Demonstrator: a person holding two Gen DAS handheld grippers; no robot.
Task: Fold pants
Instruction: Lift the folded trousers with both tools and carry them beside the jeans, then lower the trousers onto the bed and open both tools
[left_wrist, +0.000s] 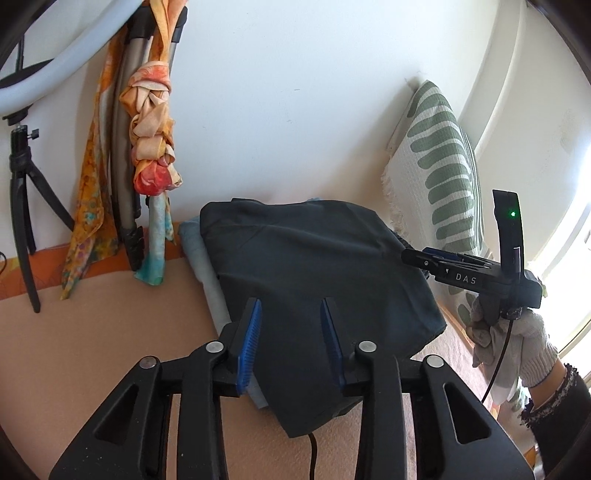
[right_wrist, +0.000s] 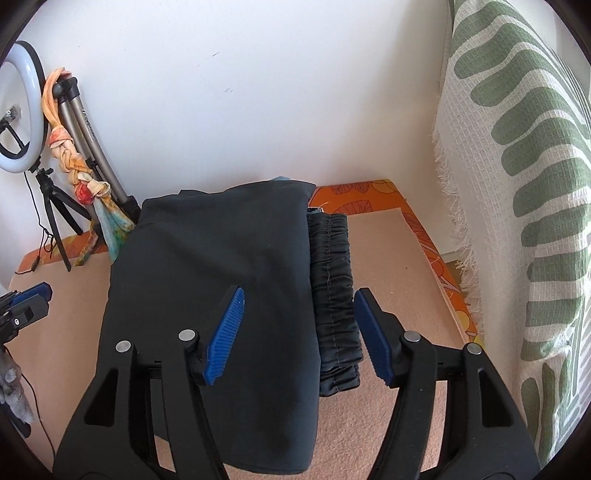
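- The dark pants (right_wrist: 214, 295) lie folded into a compact rectangle on the peach-coloured bench (right_wrist: 399, 266), reaching from near its back edge toward the front edge.
- Their gathered elastic waistband (right_wrist: 332, 291) shows along the pants' right side, peeking out from under the top layer.
- A pale blue cloth (left_wrist: 207, 266) lies under the pants, its edge showing along their left side.
- The left claw (left_wrist: 291, 325) hovers over the near part of the pants, its blue pads spread apart and grasping nothing.
- The right claw (right_wrist: 299, 325) is likewise released, its pads wide apart and straddling the waistband and the top layer's edge; whether the pads touch the cloth is hard to tell.
- In the left wrist view, a gloved hand (left_wrist: 513, 336) holds the right claw's handle at the pants' right edge.
- A green-patterned white throw (right_wrist: 517, 184) hangs beside the bench's right edge.
- A ring light (right_wrist: 22, 110), tripods and a knotted orange scarf (left_wrist: 151, 129) stand against the wall by the back left corner.
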